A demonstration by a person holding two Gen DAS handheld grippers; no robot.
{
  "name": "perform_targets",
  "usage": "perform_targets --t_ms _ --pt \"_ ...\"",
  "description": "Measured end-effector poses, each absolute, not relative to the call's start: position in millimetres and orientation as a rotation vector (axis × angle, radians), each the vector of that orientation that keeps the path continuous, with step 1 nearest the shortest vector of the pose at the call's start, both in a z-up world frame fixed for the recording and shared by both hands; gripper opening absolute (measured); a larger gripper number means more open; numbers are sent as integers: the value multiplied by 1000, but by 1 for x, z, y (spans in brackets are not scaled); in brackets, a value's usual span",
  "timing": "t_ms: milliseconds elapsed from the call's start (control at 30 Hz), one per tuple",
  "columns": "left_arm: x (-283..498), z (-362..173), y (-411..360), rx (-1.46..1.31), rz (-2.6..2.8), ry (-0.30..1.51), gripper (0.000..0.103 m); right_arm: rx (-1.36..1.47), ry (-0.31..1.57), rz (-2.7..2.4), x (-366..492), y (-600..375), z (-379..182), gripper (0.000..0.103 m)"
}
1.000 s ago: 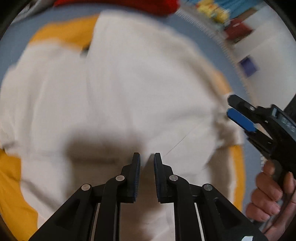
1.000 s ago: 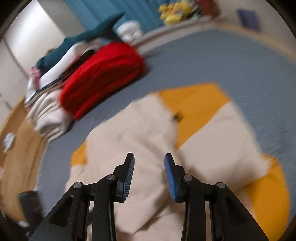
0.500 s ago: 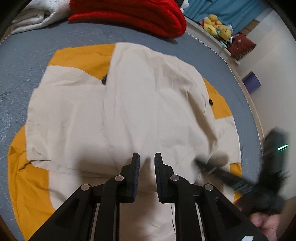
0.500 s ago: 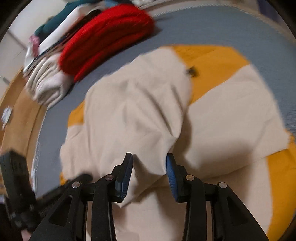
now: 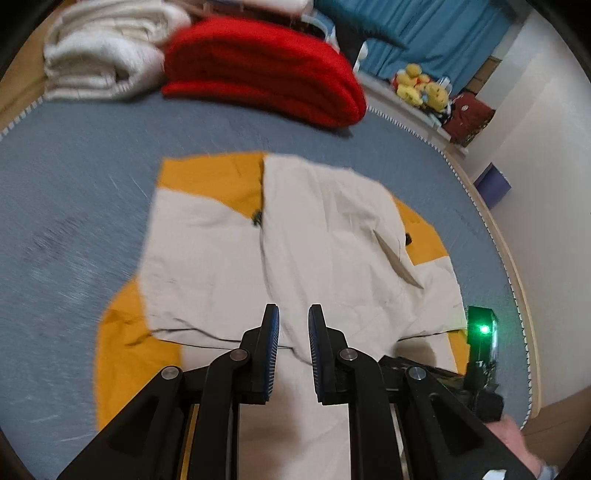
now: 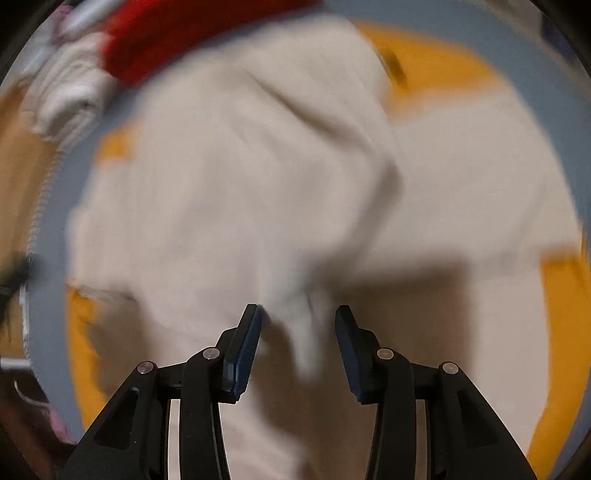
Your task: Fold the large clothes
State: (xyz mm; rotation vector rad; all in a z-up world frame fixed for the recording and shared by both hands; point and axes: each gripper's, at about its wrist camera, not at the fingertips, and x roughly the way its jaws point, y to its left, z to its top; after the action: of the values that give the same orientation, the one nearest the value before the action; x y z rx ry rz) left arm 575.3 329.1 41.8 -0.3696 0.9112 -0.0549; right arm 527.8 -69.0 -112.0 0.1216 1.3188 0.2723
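Cream-and-mustard garment (image 5: 325, 251) lies spread on the grey-blue mat (image 5: 74, 192), roughly mid-mat, partly folded: one cream panel is laid over the middle w/ a long crease running down it, mustard patches showing at the far-left corner, the right edge and the near-left side. A small dark fastener (image 5: 256, 218) sits on the centre seam.

Left gripper (image 5: 291, 349) hangs above the near edge of the garment, angled down. Its jaws stand a narrow gap apart, blue pads facing each other, nothing between them; cloth is seen below through the gap, not pinched.

Right gripper (image 6: 297, 345) points steeply down at the cream cloth, v. blurred view. Jaws are set wider than the left's and have just been closing a little. A raised ridge of cream fabric stands up between the fingers (image 6: 242, 350), but neither pad looks pressed on it, so no grip as far as I can see. In the left-wrist view the right tool's body w/ a green light (image 5: 482, 328) sits at the garment's near-right corner, a bit of the person's hand (image 5: 513, 439) behind it.

Past the garment, at the mat's far edge: a folded red blanket (image 5: 266, 74) w/ a folded white quilt (image 5: 99, 55) just beside it on the left. Yellow plush toys (image 5: 421, 88) sit by the blue curtain (image 5: 424, 33), well apart.
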Motion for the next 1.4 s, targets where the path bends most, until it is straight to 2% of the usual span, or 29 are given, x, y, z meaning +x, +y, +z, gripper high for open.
perform_targets --t_ms 100,367,467,600,667,733,767,800,867,967,1100,1267,1333,1400 --pt "538 64 344 -339 -40 854 14 62 1255 260 509 -76 -84 40" --pt "415 110 380 -310 15 780 14 74 773 233 386 -175 75 40" --pt "364 114 382 -276 2 779 14 34 642 212 332 -223 119 40" --pt "296 89 386 -259 16 784 12 -29 574 204 258 -267 139 40" --pt "275 65 390 -287 27 804 11 -43 575 204 234 -281 135 40" --pt "273 38 398 -369 73 909 6 -14 609 199 217 -303 119 40" --pt "273 35 400 -412 50 909 6 9 620 193 214 -311 109 36" --pt "274 32 400 -420 38 919 6 40 635 183 208 -322 95 25" --pt "280 24 400 -366 64 956 6 68 724 143 211 -331 66 16" --pt "283 5 409 -448 54 1030 6 188 880 191 226 -345 31 16" --pt "290 -23 423 -558 86 1133 6 122 981 143 240 -347 2 17" --pt "292 -57 434 -634 168 1250 15 189 1173 95 251 -365 -47 22" --pt "292 -65 437 -642 195 1277 24 210 1226 69 254 -371 -64 24" --pt "291 -69 441 -632 220 1285 28 237 1260 50 257 -378 -77 26"
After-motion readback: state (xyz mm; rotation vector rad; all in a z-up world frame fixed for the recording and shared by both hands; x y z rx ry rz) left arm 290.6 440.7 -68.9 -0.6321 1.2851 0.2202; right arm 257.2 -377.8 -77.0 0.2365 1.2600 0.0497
